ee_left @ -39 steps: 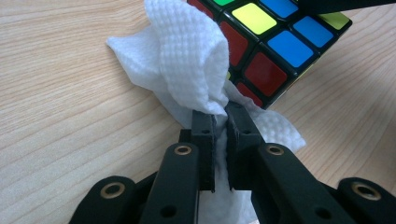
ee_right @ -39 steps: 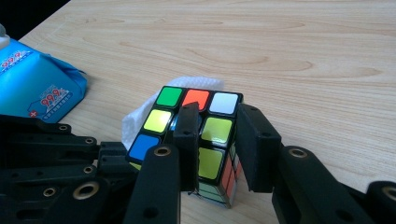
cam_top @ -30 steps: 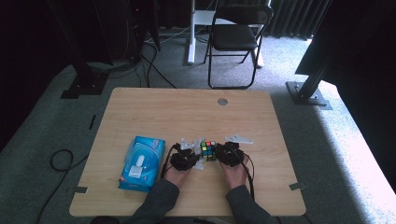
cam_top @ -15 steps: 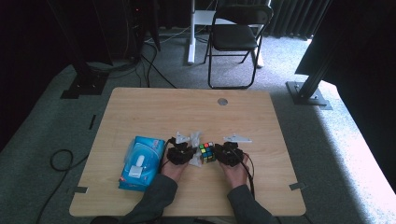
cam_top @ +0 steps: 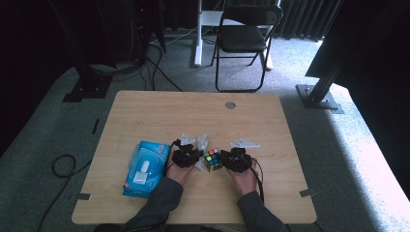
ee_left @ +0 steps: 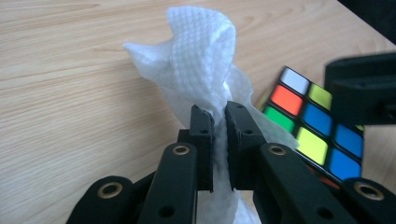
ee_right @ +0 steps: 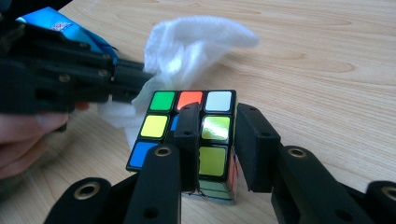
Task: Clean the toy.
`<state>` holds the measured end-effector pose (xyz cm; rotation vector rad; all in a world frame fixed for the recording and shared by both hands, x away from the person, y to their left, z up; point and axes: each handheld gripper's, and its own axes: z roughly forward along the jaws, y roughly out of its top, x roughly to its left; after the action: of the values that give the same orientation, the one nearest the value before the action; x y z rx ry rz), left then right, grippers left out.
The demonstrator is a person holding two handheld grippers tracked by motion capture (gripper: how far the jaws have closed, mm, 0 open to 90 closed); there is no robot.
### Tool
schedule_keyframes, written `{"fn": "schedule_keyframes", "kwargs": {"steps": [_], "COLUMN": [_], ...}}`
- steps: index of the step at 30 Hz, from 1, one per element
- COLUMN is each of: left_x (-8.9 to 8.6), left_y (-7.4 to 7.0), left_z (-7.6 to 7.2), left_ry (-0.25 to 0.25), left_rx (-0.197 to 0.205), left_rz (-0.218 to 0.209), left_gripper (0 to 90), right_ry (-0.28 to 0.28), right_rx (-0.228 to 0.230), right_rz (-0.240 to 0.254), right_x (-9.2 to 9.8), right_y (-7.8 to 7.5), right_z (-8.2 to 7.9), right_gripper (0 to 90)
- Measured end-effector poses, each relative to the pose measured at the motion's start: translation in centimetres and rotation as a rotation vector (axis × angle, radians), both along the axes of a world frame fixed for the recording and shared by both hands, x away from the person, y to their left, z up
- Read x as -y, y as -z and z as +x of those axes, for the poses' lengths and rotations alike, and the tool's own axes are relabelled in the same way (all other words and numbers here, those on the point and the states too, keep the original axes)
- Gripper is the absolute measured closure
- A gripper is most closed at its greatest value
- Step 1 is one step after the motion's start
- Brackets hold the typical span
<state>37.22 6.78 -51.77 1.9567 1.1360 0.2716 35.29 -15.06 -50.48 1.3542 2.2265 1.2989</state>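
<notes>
Claw work first, as seen from the high view: my left claw (cam_top: pixel 196 153) and my right claw (cam_top: pixel 223 159) sit close together over the light wooden tabletop (cam_top: pixel 159 116), with the small multicoloured plastic puzzle cube (cam_top: pixel 212 160) between them and touching both. A crumpled white textured wipe (cam_top: pixel 201 145) bunches up just beyond my left claw. Off to that claw's outer side lies the blue soft pack of wipes (cam_top: pixel 145 168), near but apart from it.

Along my left claw (ee_left: pixel 219 114) in the left gripper view, the two black jaws are pinched tight on the wipe (ee_left: pixel 201 60), which rises above the tips in a twisted, loose plume. The cube (ee_left: pixel 313 126) lies just past the jaws to one side, pressed against the cloth. I judge the wipe to be light, soft and floppy; it will sag and slip unless held where it is bunched thick, as now.

Looking down my right claw (ee_right: pixel 217 116) in the right gripper view, the jaws are clamped on the cube (ee_right: pixel 191 126), one pad on its upper face, the other on a side face near the corner. I judge the cube stiff, smooth and a bit slippery, with layers that may twist, so flat opposite faces are the better hold. The wipe (ee_right: pixel 196 46) hangs just behind the cube, touching it.
</notes>
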Motion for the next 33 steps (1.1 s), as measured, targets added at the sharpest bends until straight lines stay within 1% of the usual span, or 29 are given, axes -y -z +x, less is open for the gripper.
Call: {"fn": "schedule_keyframes", "kwargs": {"steps": [3,8,11,13,15,19,21,26,29,33], "left_x": [-0.1,0.0,0.1,0.1,0.2,0.5,0.7,1.3,1.5,1.6], "left_y": [0.0,-0.1,-0.1,-0.1,-0.1,-0.1,-0.1,-0.1,-0.2,-0.2], "left_z": [0.0,-0.3,-0.6,-0.8,-1.0,-1.4,-1.8,-2.5,-2.6,-2.6], "left_ry": [-0.001,-0.001,0.003,0.015,0.026,0.038,0.055,0.08,0.091,0.101], "left_rx": [-0.008,-0.009,-0.01,-0.012,-0.011,-0.01,-0.014,-0.008,-0.012,-0.008], "left_rz": [-0.009,0.005,0.002,0.002,0.004,0.007,0.006,0.014,0.013,0.017], "left_gripper": [82.4,82.5,82.6,82.6,82.5,82.6,82.7,82.7,82.7,82.7], "right_ry": [0.012,0.035,0.061,0.067,0.086,0.098,0.114,0.137,0.155,0.173], "right_rx": [0.003,0.002,0.002,0.004,0.0,-0.004,-0.008,-0.013,-0.012,-0.013], "right_rz": [0.002,0.003,0.0,0.001,0.004,0.0,0.004,0.003,-0.001,-0.002], "right_x": [0.0,0.0,0.1,0.1,0.2,0.3,0.3,0.2,0.2,0.1], "right_y": [0.0,0.1,0.1,0.1,0.1,0.0,0.0,0.0,0.0,0.0], "right_z": [0.1,0.2,0.3,0.4,0.6,0.7,0.7,0.9,0.9,0.9], "right_gripper": [69.8,68.3,67.3,67.1,66.4,66.0,64.8,65.5,65.1,65.2]}}
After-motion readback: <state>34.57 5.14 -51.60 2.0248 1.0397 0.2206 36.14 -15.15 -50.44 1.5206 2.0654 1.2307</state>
